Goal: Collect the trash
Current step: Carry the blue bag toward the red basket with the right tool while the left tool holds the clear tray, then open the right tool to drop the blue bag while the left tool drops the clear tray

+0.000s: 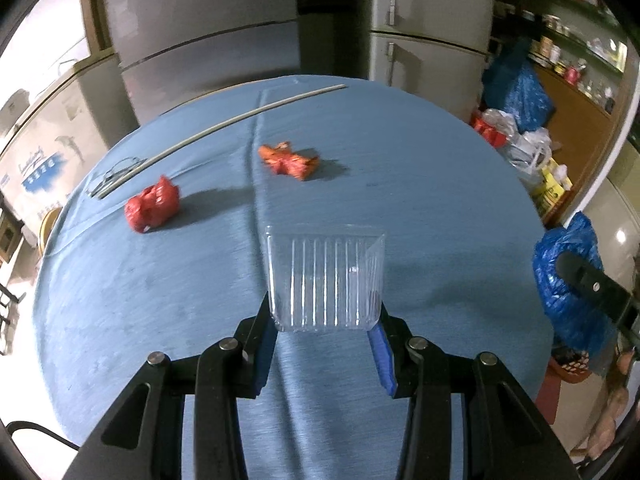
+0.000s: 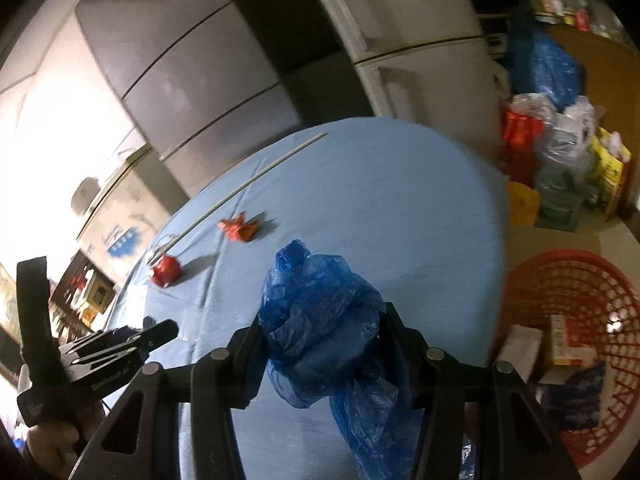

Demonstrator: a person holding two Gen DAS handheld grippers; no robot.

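clear ribbed tub [image 1: 326,282]: clamped, lifted | blue bag [image 2: 320,328]: crumpled, clamped | red wad [image 1: 151,209], orange wrapper [image 1: 289,160]: on cloth

Domestic kitchen: refrigerators [image 1: 200,40] behind a blue-clothed round table [image 1: 420,200], stocked pantry shelves [image 1: 576,28], bagged groceries [image 2: 560,140] on the floor.

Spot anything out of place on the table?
Two crumpled red wrappers lie loose on the blue tablecloth; a long thin rod lies across its far side. A raised crease runs down the cloth's middle.
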